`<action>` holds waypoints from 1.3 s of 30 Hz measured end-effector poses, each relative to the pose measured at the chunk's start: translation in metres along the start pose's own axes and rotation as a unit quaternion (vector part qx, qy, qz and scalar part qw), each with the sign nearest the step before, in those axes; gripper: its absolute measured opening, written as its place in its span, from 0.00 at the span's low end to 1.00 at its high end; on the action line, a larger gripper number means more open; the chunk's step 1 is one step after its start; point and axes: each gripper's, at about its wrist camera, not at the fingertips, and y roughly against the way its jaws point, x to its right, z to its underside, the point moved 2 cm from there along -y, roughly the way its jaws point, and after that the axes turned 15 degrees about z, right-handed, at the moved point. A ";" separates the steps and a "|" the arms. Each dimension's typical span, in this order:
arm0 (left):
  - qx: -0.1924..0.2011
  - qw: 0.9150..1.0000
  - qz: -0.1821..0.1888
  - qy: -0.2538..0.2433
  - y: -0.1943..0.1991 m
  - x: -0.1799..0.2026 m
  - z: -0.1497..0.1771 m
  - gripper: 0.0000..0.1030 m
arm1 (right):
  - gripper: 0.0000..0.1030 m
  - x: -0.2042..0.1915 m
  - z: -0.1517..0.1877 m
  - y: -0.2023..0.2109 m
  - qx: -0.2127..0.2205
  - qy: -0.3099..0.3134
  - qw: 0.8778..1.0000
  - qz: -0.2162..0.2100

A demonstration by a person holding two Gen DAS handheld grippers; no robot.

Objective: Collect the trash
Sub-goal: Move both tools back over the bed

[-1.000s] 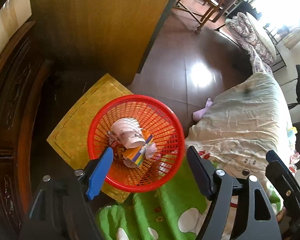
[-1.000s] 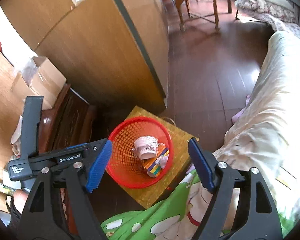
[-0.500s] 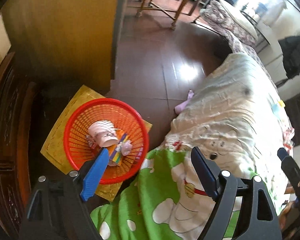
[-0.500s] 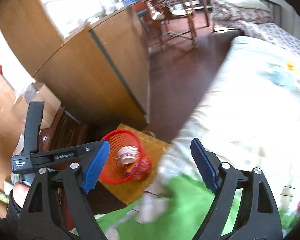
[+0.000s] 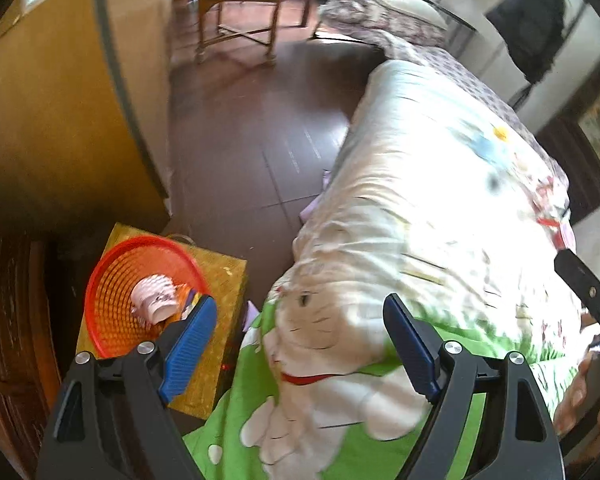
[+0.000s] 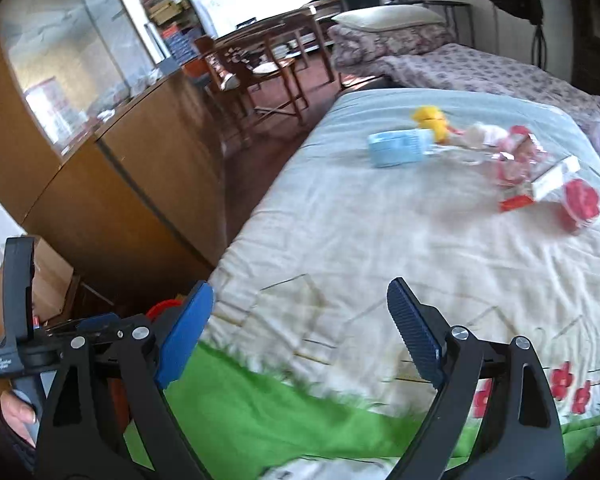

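— Where's the rubbish they're after now?

— Up the bed (image 6: 380, 232), at the far end from both tools. There's a light blue packet (image 6: 400, 146), something yellow (image 6: 430, 118) just behind it, and a heap of pink and red wrappers (image 6: 540, 176) off to the right with a red round thing (image 6: 580, 204) at its near edge. All of it lies ahead of the right tool (image 6: 300, 336) and somewhat to its right.

— And the basket?

— The red basket (image 5: 116, 304) is down on the yellow box (image 5: 224, 280) beside the bed, low on the left. It already holds a pink paper cup (image 5: 154, 304) and some coloured scraps.

— Are the tools holding anything?

— No. The right tool's jaws are opening, with only bedcover showing between them. The left tool (image 5: 296, 344) stands wide apart and empty too.

— Which hand would you send?

— The right, I'd judge. Its view looks straight up the bed at the pile, while the left one hangs nearer the basket side. The blue packet lies crosswise to the reach, long side left to right, so I'd guess the jaws could close across its short side without much turning.

— Far to go?

— Well apart yet; most of the bedcover lies between.
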 end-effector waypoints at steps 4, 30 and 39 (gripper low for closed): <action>-0.009 1.000 0.007 -0.019 -0.009 0.026 0.000 0.81 | 0.83 0.019 -0.003 0.003 0.006 -0.019 1.000 0.002; -0.043 0.990 0.064 -0.114 -0.102 0.161 -0.028 0.85 | 0.87 0.163 -0.021 -0.011 0.020 -0.119 0.984 0.133; -0.045 0.988 0.063 -0.132 -0.136 0.184 -0.037 0.85 | 0.87 0.190 -0.024 -0.034 0.002 -0.119 0.977 0.177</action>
